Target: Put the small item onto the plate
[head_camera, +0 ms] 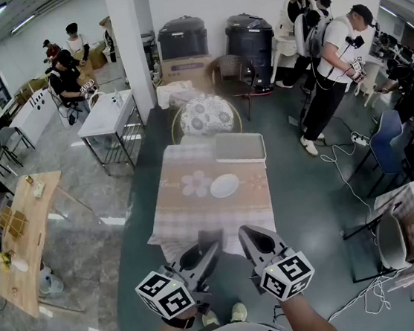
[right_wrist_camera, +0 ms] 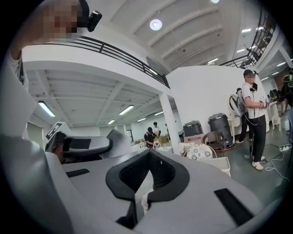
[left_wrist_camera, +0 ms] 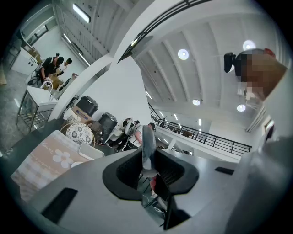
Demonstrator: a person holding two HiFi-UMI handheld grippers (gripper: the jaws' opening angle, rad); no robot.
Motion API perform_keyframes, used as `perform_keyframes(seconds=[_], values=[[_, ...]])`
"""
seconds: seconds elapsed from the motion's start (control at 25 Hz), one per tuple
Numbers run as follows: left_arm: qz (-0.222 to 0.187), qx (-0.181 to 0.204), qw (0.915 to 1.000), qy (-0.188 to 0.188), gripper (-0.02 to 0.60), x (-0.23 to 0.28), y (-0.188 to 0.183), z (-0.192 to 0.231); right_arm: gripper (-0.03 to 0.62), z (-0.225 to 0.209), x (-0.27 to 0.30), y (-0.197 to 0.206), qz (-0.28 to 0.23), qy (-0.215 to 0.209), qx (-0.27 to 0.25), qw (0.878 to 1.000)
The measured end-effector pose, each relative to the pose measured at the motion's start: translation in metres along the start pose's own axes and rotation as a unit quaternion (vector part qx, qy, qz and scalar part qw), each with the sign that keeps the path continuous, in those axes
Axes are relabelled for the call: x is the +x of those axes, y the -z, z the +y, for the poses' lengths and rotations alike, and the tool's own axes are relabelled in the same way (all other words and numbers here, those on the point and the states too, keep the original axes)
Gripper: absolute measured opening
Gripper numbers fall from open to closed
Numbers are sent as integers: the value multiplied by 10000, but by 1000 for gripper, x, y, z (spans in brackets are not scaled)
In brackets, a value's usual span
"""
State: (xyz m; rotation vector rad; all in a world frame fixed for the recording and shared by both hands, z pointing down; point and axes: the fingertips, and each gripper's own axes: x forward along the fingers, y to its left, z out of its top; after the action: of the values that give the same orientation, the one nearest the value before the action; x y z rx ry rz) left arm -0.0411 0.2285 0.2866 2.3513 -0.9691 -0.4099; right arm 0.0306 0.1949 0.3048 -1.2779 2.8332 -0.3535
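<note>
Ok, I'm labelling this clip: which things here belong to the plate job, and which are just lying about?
Job: white oval plate; small grey strip-like item between the left tongs; flower-patterned cloth-covered table.
Lying about: pale rectangular tray; round floral-cushioned chair; black round bin.

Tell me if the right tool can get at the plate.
Probably yes: the right tool hangs at the tablecloth's near edge, and nothing stands between it and the plate.

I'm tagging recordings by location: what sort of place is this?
Likely a large open workshop or lab hall: people working at a white bench, black storage bins, and a railed upper gallery.
</note>
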Motion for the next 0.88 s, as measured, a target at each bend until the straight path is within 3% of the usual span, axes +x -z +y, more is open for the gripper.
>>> perform_keyframes(seconds=[0.88], values=[[89,76,9999,-112,92,7,4,-1,15,-3,-4,0,-93,-119,212,9997]])
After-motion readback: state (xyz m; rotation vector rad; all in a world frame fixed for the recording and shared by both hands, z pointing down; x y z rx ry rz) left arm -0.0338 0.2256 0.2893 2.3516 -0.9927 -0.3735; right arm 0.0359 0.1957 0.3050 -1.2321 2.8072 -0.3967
